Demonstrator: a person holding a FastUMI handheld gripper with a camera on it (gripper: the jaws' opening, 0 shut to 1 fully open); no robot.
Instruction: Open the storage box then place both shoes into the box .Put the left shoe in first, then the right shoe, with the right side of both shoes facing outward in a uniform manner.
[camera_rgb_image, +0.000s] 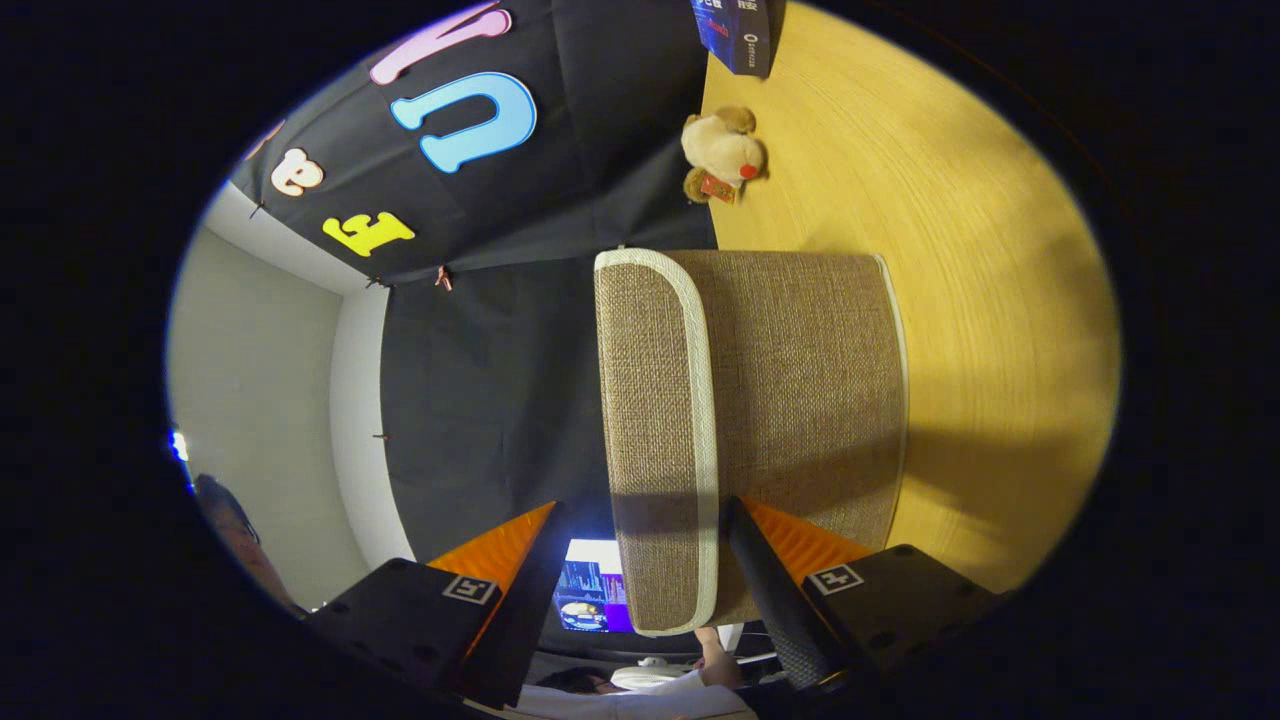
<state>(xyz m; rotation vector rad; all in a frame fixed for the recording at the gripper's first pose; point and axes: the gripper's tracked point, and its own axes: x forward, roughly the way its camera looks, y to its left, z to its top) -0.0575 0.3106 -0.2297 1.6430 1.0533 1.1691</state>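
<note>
Where the two fingers reach forward, the woven storage box (800, 400) stands on the wooden table (990, 300), seen with the view rolled onto its side so that the tabletop runs up one flank. The box is a brown, coarse-weave fabric box with pale piping along its edges. Its lid (655, 430), edged in the same pale trim, sits closed on the box, and the lid's rim lies in the gap between the fingers. The gripper (640, 560) is spread apart: one finger sits off the lid's outer face with air between them, and the other lies against the box's side wall just below the lid's rim, though contact there cannot be confirmed. A shadow falls across the near end of the box and onto the table beside it.

Beyond the box, well apart from it on the table, a small tan plush toy (722, 152) with a red spot sits near the booth's black cloth wall (480, 380). Farther still, a dark blue carton (738, 35) stands at the table's far end. Behind the lid, past the fingers, a lit screen (592, 590) glows, and a person (640, 690) in a white top is partly visible nearby.
</note>
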